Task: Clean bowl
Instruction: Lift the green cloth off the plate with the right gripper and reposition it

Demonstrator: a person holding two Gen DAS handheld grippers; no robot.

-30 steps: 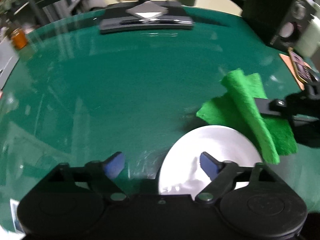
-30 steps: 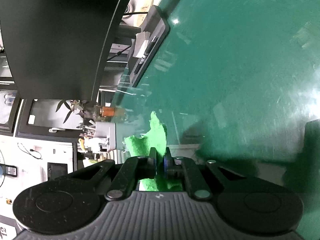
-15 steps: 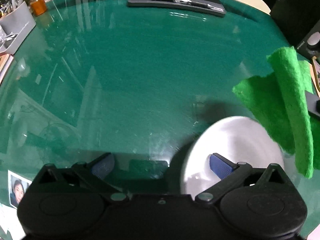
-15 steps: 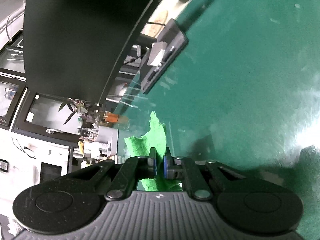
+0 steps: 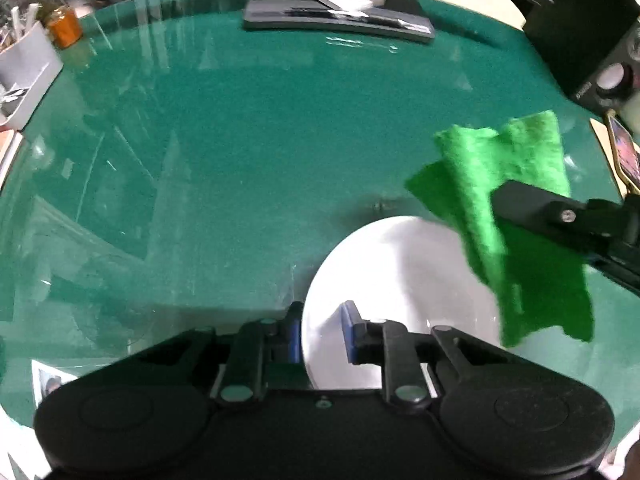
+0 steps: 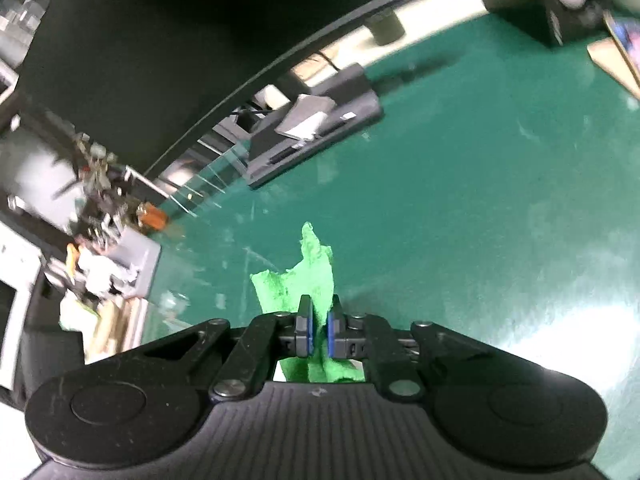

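Note:
A white bowl (image 5: 400, 280) stands on the green glass table (image 5: 240, 160), low and right of centre in the left wrist view. My left gripper (image 5: 320, 332) straddles its left rim, one pad outside and one inside; the jaws are closing and pinch the rim. A bright green cloth (image 5: 500, 184) hangs over the bowl's right side, held by my right gripper, whose black finger (image 5: 532, 208) reaches in from the right. In the right wrist view my right gripper (image 6: 319, 330) is shut on the green cloth (image 6: 312, 268), which sticks up between the blue pads above the table.
A dark monitor stand base (image 5: 340, 16) with a paper on it sits at the table's far edge. A grey organiser (image 5: 24, 68) and an orange jar (image 5: 64, 28) are at the far left. A black speaker (image 5: 592, 40) and a phone (image 5: 626, 156) are at the right.
My left gripper's jaws went from wide apart to closed on the bowl's left rim. My right gripper lifted and rolled, swinging the cloth over the bowl's right side.

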